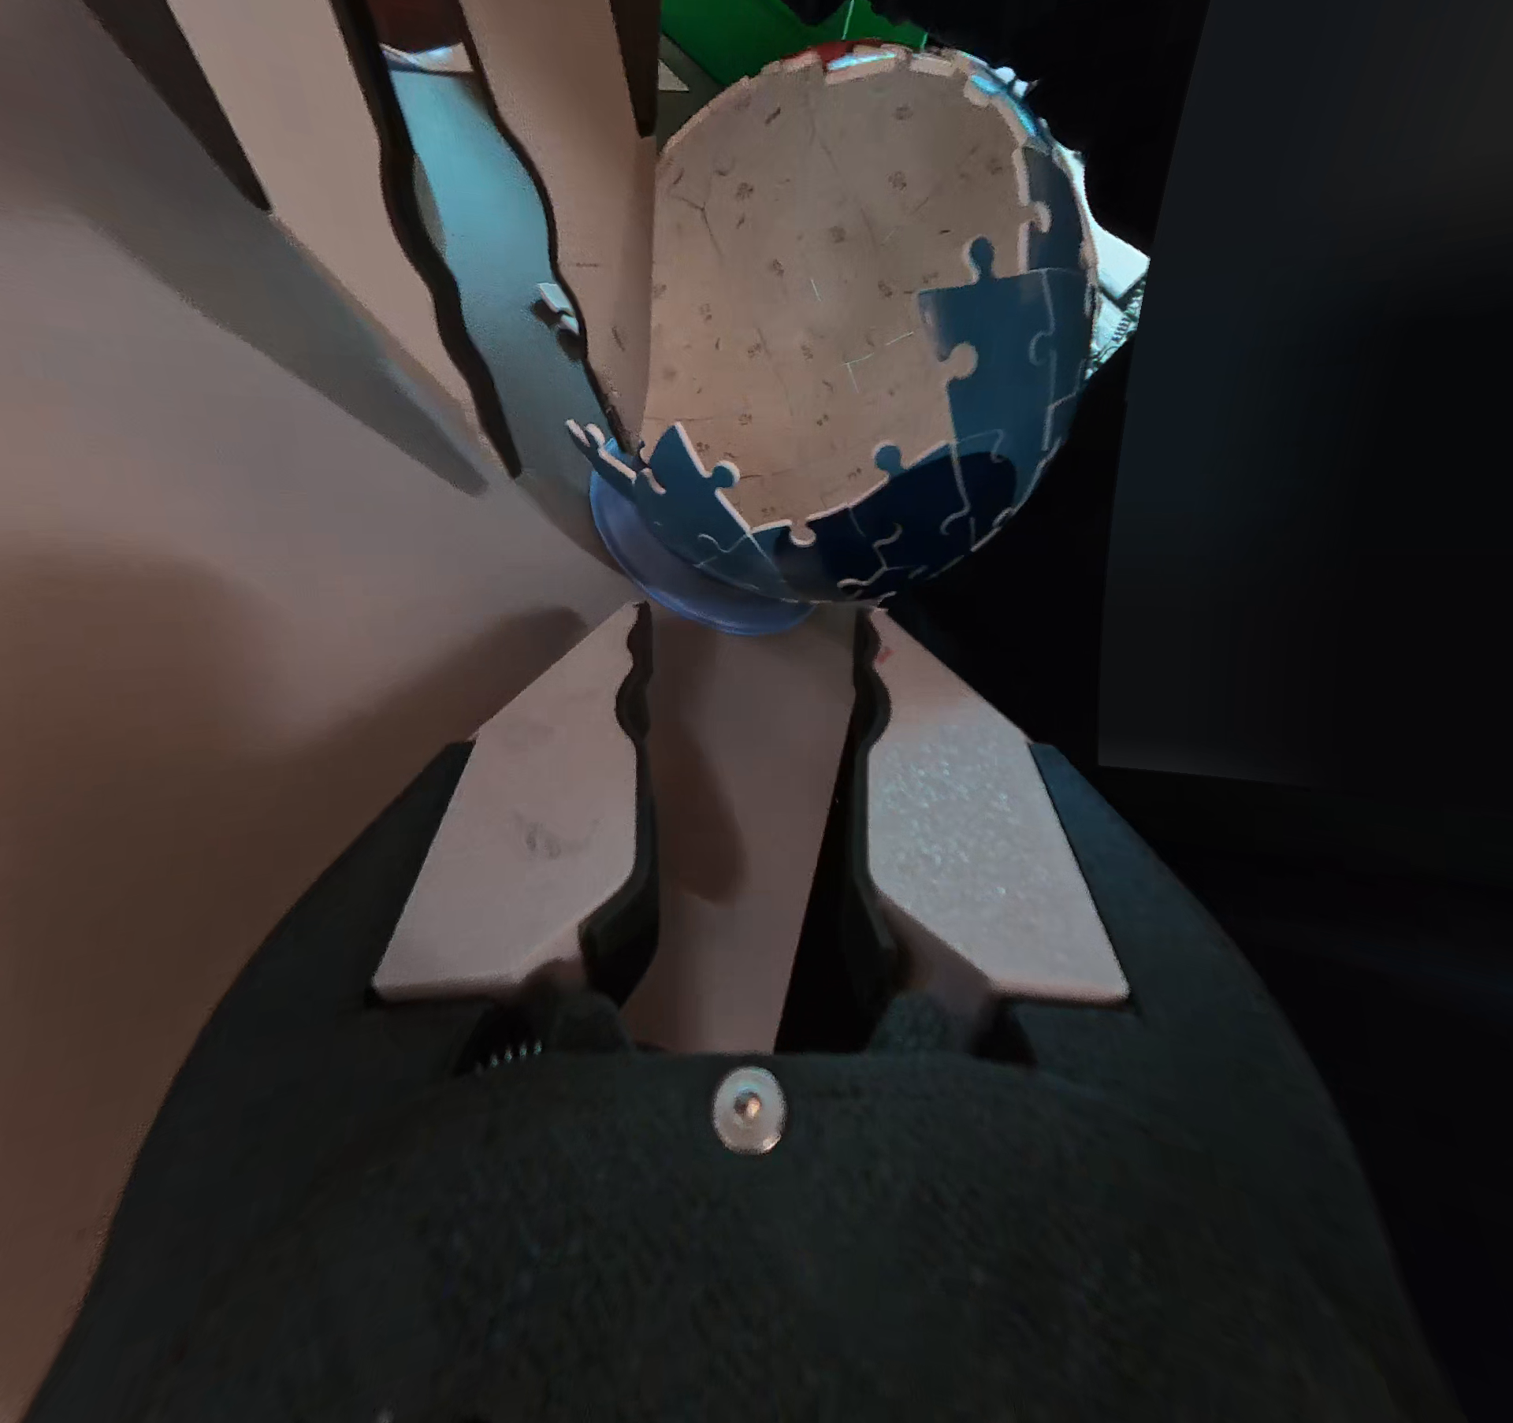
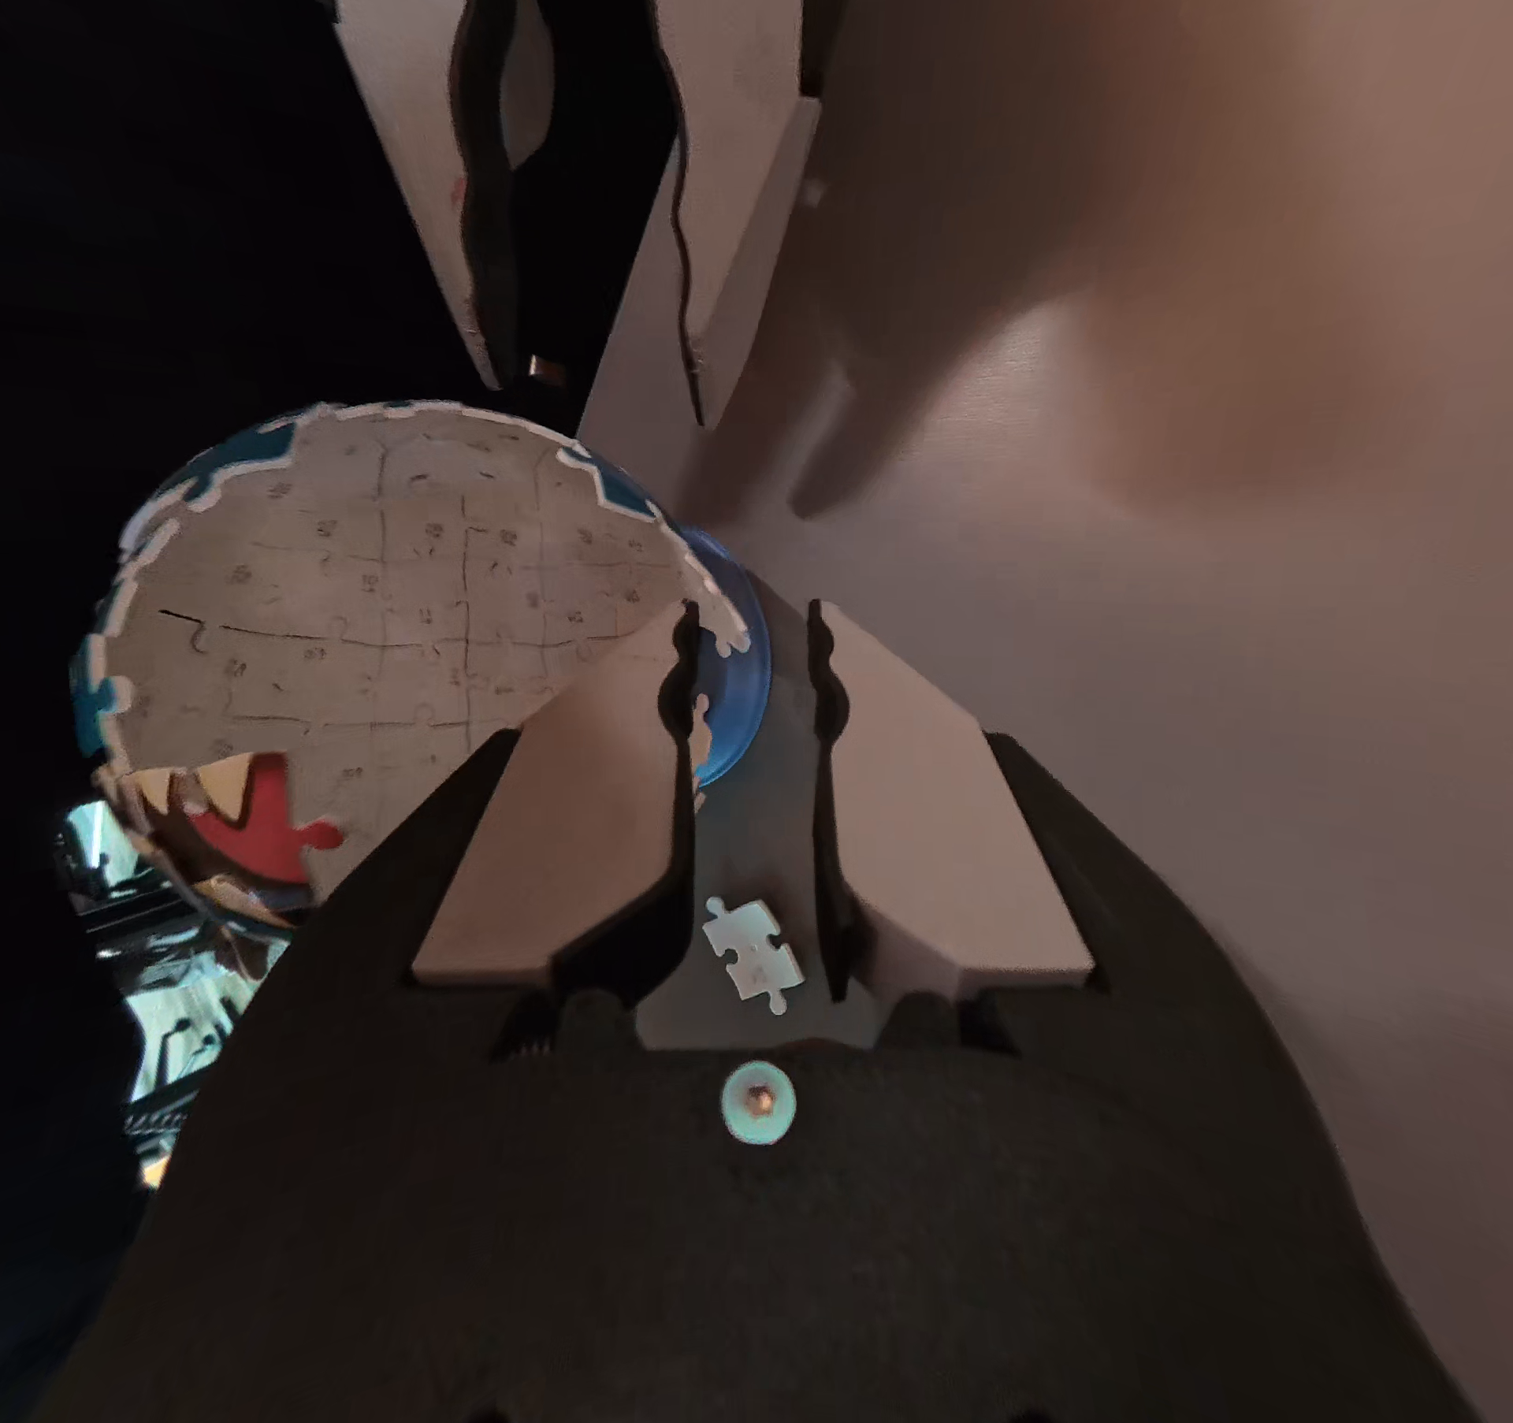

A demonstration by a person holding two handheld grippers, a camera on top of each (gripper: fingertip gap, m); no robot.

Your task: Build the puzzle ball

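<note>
The left gripper (image 1: 749,618) is seen with its jaws parted and nothing between them, the tips just beside the blue ring (image 1: 704,606) under the ball (image 1: 827,303); whether they touch the ring cannot be told. The ball, a half-built curved shell, sits on that ring near the table (image 1: 246,565) edge, tipped so that its open side is shown to both cameras. It would best be steadied at the ring or low on the shell, since a squeeze on the thin rim is likely to pop the joints. The shell is made of interlocking curved pieces, glossy blue outside and matt off-white inside, with faint marks on each piece and a knobbed, jagged rim. Farther right, the right gripper (image 2: 749,606) is likewise held apart and empty, one finger close against the shell rim. A loose piece (image 2: 753,954), pale and flat with tabs, lies on the table between those fingers, near their base. It should be pinched by its edges and its tabs lined up with the rim before being pressed home. Red and cream print (image 2: 246,819) is seen on the shell's far side.
</note>
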